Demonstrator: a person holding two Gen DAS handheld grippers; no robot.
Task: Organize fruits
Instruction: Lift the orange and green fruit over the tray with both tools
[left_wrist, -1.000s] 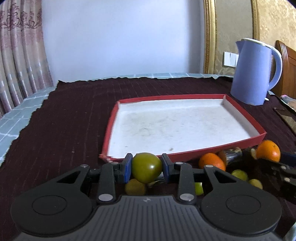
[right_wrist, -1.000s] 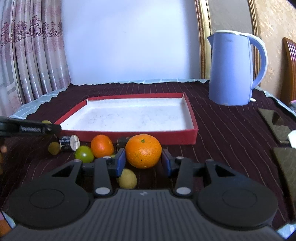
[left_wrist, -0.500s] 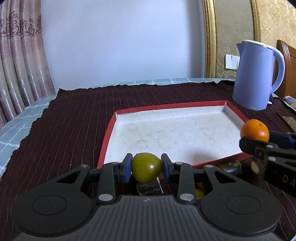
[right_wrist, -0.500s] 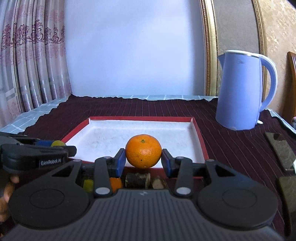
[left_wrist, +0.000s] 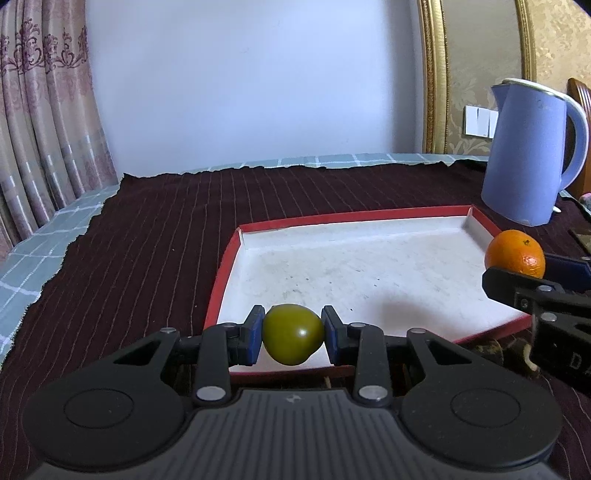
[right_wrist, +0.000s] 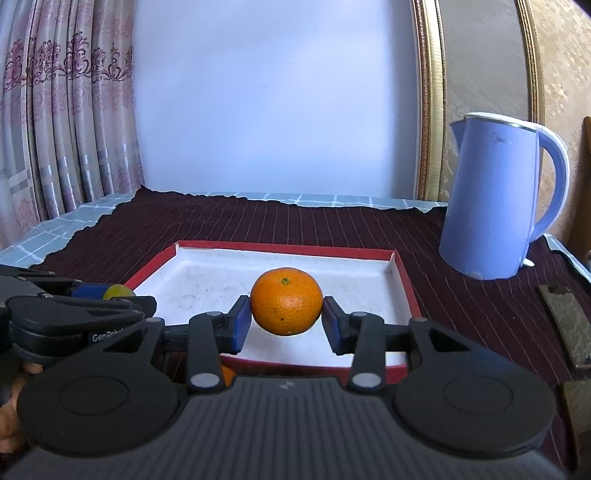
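My left gripper is shut on a green fruit, held in the air over the near left edge of the red-rimmed white tray. My right gripper is shut on an orange, which hangs over the tray's near edge. Seen from the left wrist, the orange sits at the tray's right side in the right gripper. From the right wrist, the left gripper and its green fruit show at the tray's left. The tray floor is bare.
A blue electric kettle stands behind the tray to the right. Another orange peeks out below the right gripper, and dark brown pieces lie before the tray. Flat dark objects lie at the right. A dark striped cloth covers the table.
Both grippers rose and moved forward from the fruit pile to the tray's near edge, each still holding its fruit. The loose fruits on the cloth have slipped out of view beneath them.
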